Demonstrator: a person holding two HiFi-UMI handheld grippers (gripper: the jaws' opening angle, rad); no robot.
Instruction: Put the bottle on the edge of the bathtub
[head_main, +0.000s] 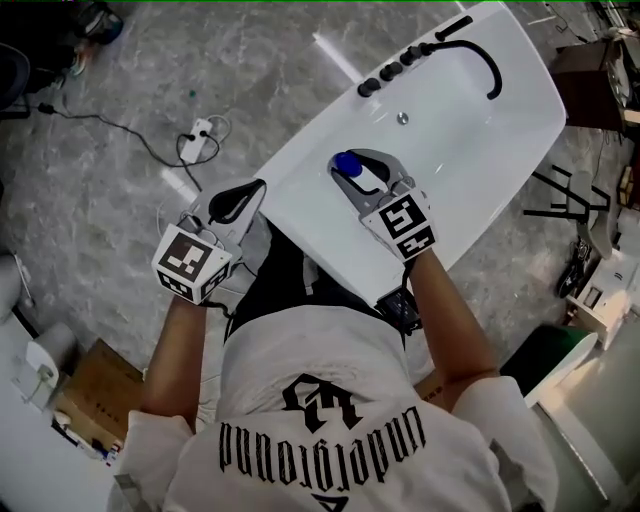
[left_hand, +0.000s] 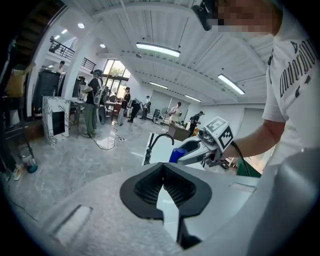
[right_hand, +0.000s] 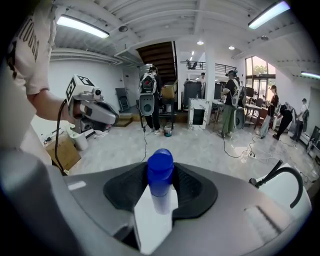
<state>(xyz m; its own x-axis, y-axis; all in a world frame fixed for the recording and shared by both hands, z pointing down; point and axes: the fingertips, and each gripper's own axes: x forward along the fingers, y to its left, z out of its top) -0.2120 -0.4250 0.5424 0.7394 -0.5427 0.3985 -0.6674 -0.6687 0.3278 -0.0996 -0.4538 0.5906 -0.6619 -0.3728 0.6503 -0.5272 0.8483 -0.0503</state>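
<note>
Right tongs (head_main: 355, 172) clamp 1 blue-capped bottle (right_hand: 160, 175) over the white bathtub's (head_main: 500, 140) basin, close to its near rim. Left tongs (head_main: 245, 197) are closed together on nothing, just left of the tub's near edge. 1 black faucet (head_main: 487, 60) arches at the far end.

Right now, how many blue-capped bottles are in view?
1. The blue-capped pale plastic bottle is clamped in the right tool, over the white bathtub. Distant floor clutter is too blurry to rule out others.

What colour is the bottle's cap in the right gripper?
Blue; the right gripper view shows the cap best.
</note>
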